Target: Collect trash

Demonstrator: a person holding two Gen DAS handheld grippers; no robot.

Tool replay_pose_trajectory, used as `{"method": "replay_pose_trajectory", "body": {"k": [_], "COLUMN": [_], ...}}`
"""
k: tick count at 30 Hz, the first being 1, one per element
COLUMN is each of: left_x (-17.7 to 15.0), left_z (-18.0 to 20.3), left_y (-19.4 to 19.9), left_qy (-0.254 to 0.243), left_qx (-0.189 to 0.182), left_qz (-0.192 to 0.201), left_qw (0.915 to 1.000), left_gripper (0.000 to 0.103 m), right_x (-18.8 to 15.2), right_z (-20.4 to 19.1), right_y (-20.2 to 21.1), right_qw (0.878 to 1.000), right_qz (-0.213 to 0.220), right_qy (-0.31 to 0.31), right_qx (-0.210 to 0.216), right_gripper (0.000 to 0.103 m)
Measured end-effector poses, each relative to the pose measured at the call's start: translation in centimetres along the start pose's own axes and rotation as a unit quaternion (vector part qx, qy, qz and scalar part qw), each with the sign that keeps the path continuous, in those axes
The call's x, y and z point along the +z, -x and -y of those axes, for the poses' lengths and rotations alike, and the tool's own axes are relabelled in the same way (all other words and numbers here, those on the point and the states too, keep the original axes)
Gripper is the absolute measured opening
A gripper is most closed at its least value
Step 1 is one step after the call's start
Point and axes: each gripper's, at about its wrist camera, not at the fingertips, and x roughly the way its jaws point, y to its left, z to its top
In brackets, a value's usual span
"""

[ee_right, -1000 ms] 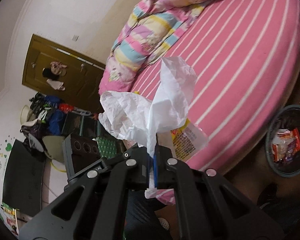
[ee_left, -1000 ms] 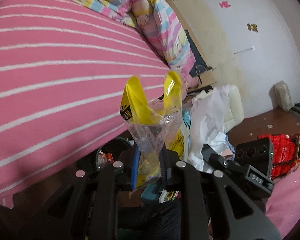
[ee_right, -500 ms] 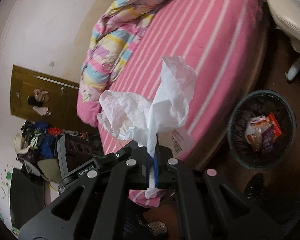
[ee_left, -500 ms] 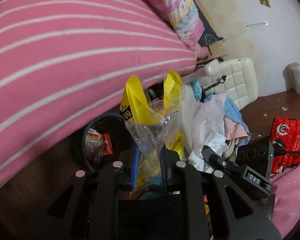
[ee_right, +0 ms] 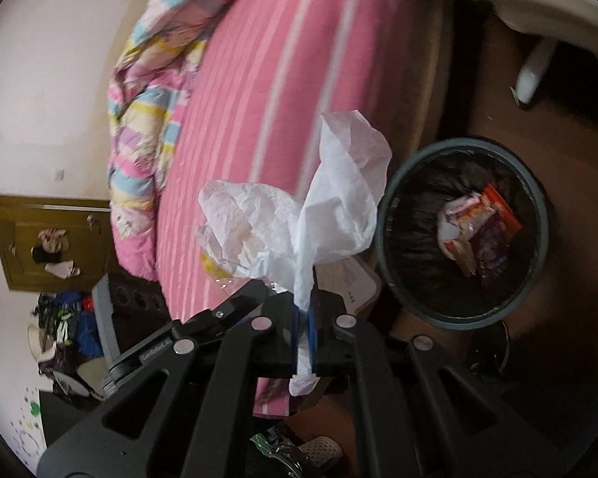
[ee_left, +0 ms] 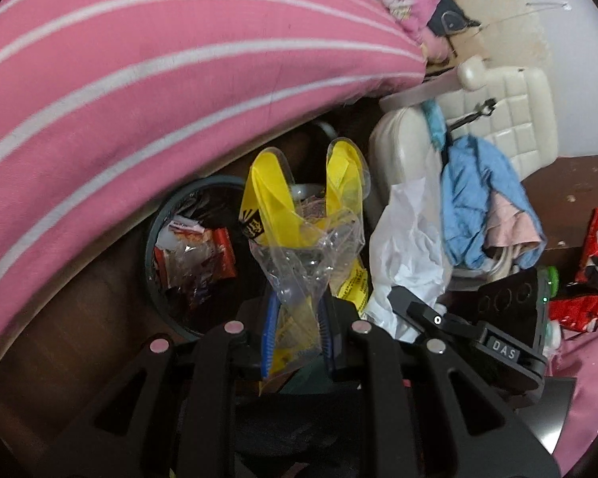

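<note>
While a dark wooden floor (ee_right: 570,358) lay beside one pink striped bed (ee_left: 119,79), one yellow-and-clear wrapper (ee_left: 303,235) was clamped in the left gripper (ee_left: 297,334), one white crumpled bag (ee_right: 299,223) in the right gripper (ee_right: 306,330); one trash bin (ee_right: 538,275) sat just ahead-right.

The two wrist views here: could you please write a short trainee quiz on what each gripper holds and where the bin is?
1. True or false: the left gripper is shut on a yellow and clear plastic wrapper.
2. What does the right gripper hold? A) a red snack packet B) crumpled white paper C) nothing
3. Fill in: the bin stands on the floor beside the pink striped ____.

Key: 1 true; 2 B; 3 bed.
</note>
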Motion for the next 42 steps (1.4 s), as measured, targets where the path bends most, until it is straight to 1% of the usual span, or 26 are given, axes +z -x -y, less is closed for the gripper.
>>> {"method": "replay_pose_trajectory", "body": {"k": [4,10,12,17,19,21,23,25,26,27,28,30,34,36,37,38,39,41,42], "left_x": [0.5,0.7,0.6,1.2,1.4,1.5,1.6,1.5,1.4,1.3,1.1,1.1,0.9,0.8,0.8,0.7,0.7,0.7,0.6], "left_z": [-0.6,-0.6,-0.9,-0.9,-0.9,-1.1,-1.4,-1.7,-1.8,-1.9,-2.1,-2.4,-2.8,-2.8,-2.8,-2.9,-2.9,-2.8,-2.7], "left_y": [-2.9,-7.2,-7.9,-10.6,-11.5,-12.3,-13.0,-13.5,-13.8,-13.9,-14.0,-14.1,-13.8,-13.4,-13.2,-12.9,-12.7,-11.9,-11.3], "left_qy": [0.002,-0.013,-0.013,-0.016,-0.018,-0.017,-0.014,-0.015,-0.016,-0.017,-0.019,-0.020,-0.016,-0.014,-0.015,-0.015,-0.015,-0.014,-0.011], "left_qx": [0.019,0.049,0.055,0.075,0.086,0.096,0.107,0.122,0.128,0.133,0.141,0.147,0.154,0.155,0.156,0.158,0.160,0.160,0.161], "left_qz": [-0.019,-0.048,-0.055,-0.072,-0.077,-0.082,-0.085,-0.087,-0.089,-0.090,-0.092,-0.093,-0.090,-0.087,-0.086,-0.084,-0.081,-0.070,-0.063], "left_qw": [0.9996,0.9976,0.9968,0.9945,0.9931,0.9919,0.9905,0.9886,0.9877,0.9869,0.9856,0.9846,0.9838,0.9839,0.9840,0.9838,0.9837,0.9845,0.9849], "left_gripper": [0.018,0.018,0.018,0.020,0.021,0.022,0.023,0.027,0.033,0.041,0.044,0.056,0.064,0.071,0.073,0.078,0.082,0.085,0.088], "right_x": [0.6,2.6,2.9,3.3,3.4,3.6,3.7,3.7,3.8,3.8,3.8,3.8,3.7,3.6,3.6,3.5,3.6,3.6,3.5], "right_z": [2.4,5.3,6.1,8.4,9.0,9.9,10.7,11.2,11.4,11.5,11.6,11.9,12.0,12.1,12.1,12.1,12.4,12.0,11.7], "right_y": [-0.7,-2.1,-2.6,-4.3,-4.7,-5.3,-5.7,-6.0,-6.2,-6.2,-6.3,-6.4,-6.3,-6.3,-6.3,-6.4,-6.3,-6.3,-6.4], "right_qw": [1.000,0.998,0.997,0.994,0.993,0.992,0.990,0.988,0.988,0.987,0.987,0.985,0.985,0.984,0.984,0.984,0.984,0.985,0.985], "right_qz": [-0.005,-0.017,-0.022,-0.035,-0.037,-0.040,-0.039,-0.038,-0.038,-0.038,-0.038,-0.037,-0.033,-0.032,-0.033,-0.034,-0.034,-0.032,-0.032], "right_qy": [-0.023,-0.044,-0.056,-0.081,-0.088,-0.101,-0.113,-0.121,-0.125,-0.128,-0.131,-0.138,-0.143,-0.148,-0.150,-0.150,-0.149,-0.143,-0.138], "right_qx": [-0.013,-0.045,-0.044,-0.061,-0.064,-0.069,-0.077,-0.085,-0.088,-0.088,-0.089,-0.092,-0.095,-0.090,-0.088,-0.088,-0.088,-0.093,-0.100], "right_gripper": [0.005,0.005,0.005,0.006,0.007,0.018,0.025,0.030,0.034,0.035,0.036,0.040,0.047,0.057,0.058,0.063,0.074,0.084,0.088]}}
